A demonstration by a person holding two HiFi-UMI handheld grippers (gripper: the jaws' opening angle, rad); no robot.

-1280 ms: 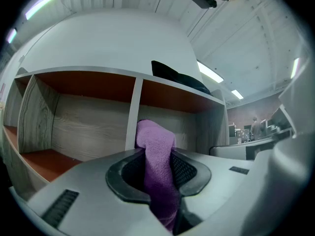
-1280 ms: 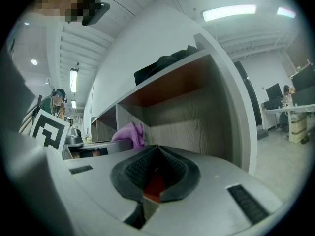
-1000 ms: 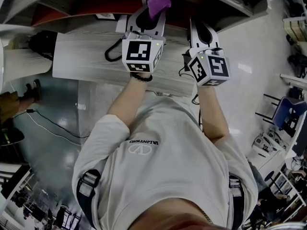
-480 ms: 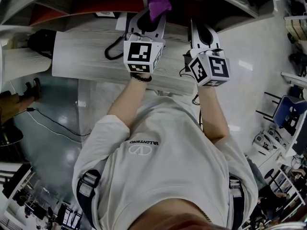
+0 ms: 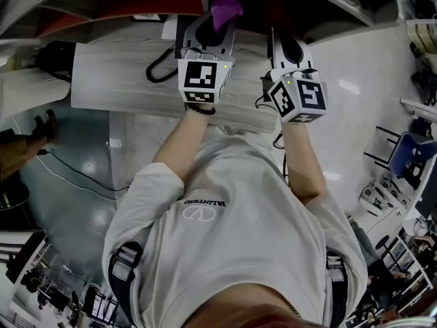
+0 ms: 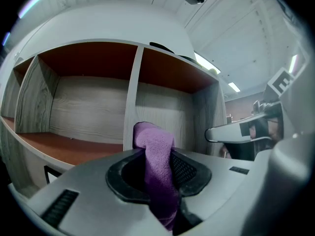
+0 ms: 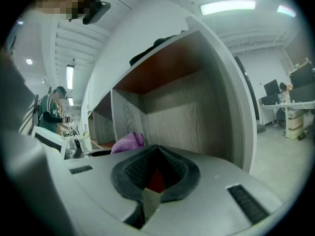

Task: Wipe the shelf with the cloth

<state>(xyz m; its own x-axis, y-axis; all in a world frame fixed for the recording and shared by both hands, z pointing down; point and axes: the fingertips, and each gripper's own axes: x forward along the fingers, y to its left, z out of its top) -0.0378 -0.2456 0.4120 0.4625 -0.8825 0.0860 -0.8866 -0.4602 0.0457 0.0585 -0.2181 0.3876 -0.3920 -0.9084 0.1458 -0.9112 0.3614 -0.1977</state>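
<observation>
Left gripper view: left gripper [image 6: 157, 168] clenched on purple terry cloth [image 6: 153, 141], facing grey wood-grain shelf [image 6: 88, 107]; right gripper [image 7: 155, 173] closed, empty.

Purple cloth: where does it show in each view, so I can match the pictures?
Head view: purple cloth, top centre, at the tip of the left gripper.
Left gripper view: centre, clamped between the jaws.
Right gripper view: left of centre, beyond the jaws.
Shared landmark: shelf with red-brown boards.
</observation>
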